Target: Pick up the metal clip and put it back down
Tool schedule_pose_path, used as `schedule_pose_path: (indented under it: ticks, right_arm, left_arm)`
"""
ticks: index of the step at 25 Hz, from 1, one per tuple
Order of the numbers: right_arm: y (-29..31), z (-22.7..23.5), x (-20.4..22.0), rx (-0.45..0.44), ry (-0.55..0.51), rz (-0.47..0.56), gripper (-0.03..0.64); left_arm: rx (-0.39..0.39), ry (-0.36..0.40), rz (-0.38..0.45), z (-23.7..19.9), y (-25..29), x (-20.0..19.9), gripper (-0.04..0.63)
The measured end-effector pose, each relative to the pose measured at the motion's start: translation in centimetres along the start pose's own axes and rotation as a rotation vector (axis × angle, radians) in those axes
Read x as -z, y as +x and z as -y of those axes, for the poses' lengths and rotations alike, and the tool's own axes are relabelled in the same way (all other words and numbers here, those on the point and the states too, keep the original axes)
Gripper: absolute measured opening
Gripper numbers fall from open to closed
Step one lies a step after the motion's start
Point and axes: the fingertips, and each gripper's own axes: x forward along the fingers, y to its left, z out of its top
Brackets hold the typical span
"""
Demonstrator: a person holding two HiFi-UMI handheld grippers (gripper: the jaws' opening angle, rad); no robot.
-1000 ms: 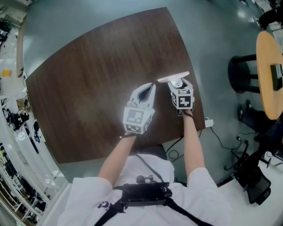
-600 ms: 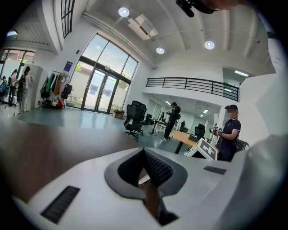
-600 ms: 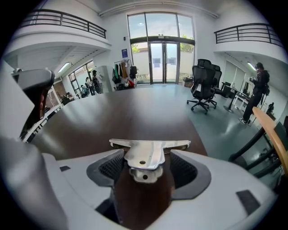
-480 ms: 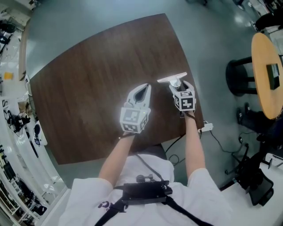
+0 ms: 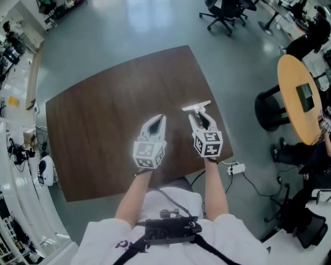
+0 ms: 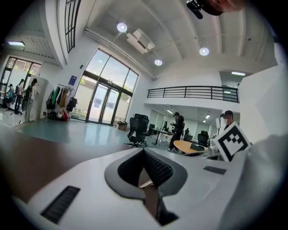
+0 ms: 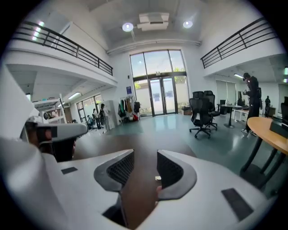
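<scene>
The metal clip (image 5: 196, 106) shows as a short pale bar lying on the dark wooden table (image 5: 103, 114), right at the tips of my right gripper (image 5: 198, 115). In the right gripper view, the right gripper (image 7: 145, 158) has a gap of bare table between its closing jaws. Only a small shiny bit of the clip (image 7: 158, 178) sits low beside the right pad, and the pads do not press on it. My left gripper (image 5: 159, 118) hovers to the left of the clip. In the left gripper view, that left gripper (image 6: 144, 153) is shut with nothing in it.
The table's right edge runs close to my right gripper. On the floor beyond it are a white power strip (image 5: 235, 168), a black stool (image 5: 269, 111) and a round wooden table (image 5: 302, 98). Office chairs (image 5: 225, 15) stand at the far side.
The head view has shifted, so both grippers sit lower in the picture. The right gripper's jaws look narrower than before. The clip stays at its tips on the table.
</scene>
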Motion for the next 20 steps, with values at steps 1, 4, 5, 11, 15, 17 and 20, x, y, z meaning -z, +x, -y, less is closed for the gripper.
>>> schedule_pose_path:
  ticks: [1,4,5,11,15,17,20]
  right_arm:
    - [-1.1,-1.4,-1.1,-0.01,0.003,0.041,0.157]
    - [-3.9,-5.9,-4.3,-0.044,-0.001,0.156,0.103]
    - [-4.6,-7.3,-5.4,-0.058,-0.008,0.192,0.086]
    - [-8.7,-15.5,-9.2,-0.13,-0.067,0.328,0.007]
    - [-10.2,-19.8,-9.8,-0.168,-0.102,0.36,0.006]
    - [-10.6,-21.9,-9.5,-0.18,-0.114,0.363,0.006]
    - [-11.0,-24.2,-9.4,-0.194,-0.138,0.367,0.006]
  left_arm:
    - [-0.007,0.007,0.016,-0.1,-1.1,-0.7,0.009]
    - [-0.029,0.025,0.068,-0.7,-4.7,-3.0,0.009]
    - [-0.038,0.033,0.087,-1.0,-5.8,-3.8,0.009]
    - [-0.1,0.092,0.163,-2.4,-12.9,-6.9,0.009]
    - [-0.149,0.116,0.211,-3.4,-16.8,-8.3,0.009]
    - [-0.166,0.113,0.225,-4.0,-18.4,-8.5,0.009]
    - [-0.183,0.106,0.239,-4.6,-20.2,-8.8,0.009]
